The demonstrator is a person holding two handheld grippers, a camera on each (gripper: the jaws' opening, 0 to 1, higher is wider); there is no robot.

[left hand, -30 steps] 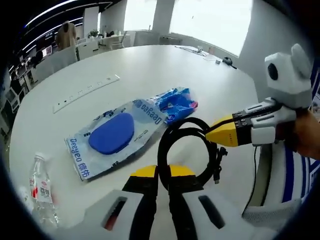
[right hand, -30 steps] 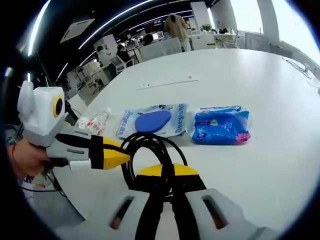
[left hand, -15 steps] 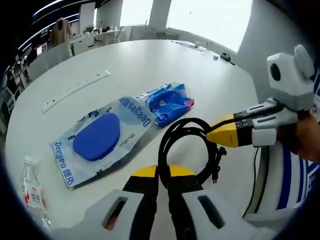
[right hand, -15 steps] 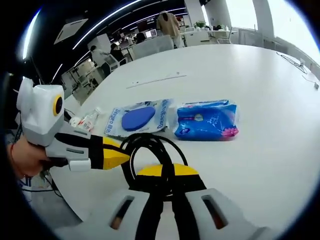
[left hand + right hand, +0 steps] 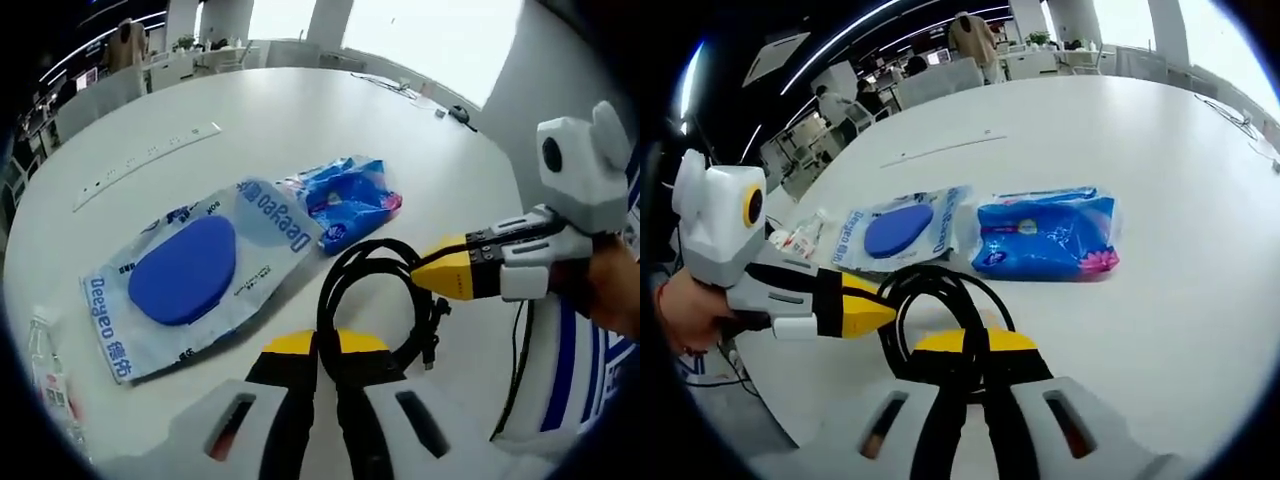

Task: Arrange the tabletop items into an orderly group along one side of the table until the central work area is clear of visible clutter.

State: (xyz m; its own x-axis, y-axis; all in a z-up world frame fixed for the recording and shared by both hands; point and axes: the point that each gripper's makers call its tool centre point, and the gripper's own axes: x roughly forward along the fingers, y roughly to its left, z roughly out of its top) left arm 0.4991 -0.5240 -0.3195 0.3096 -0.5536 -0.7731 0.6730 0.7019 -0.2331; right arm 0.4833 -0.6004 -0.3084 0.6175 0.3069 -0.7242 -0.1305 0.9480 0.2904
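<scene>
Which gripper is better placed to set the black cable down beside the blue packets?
Probably either: the left gripper and right gripper are both shut on the black cable, beside the blue packet.

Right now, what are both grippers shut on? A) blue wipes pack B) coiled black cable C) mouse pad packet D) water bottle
B: the left gripper and the right gripper each pinch a side of the coiled black cable; the blue wipes pack lies apart on the table.
</scene>
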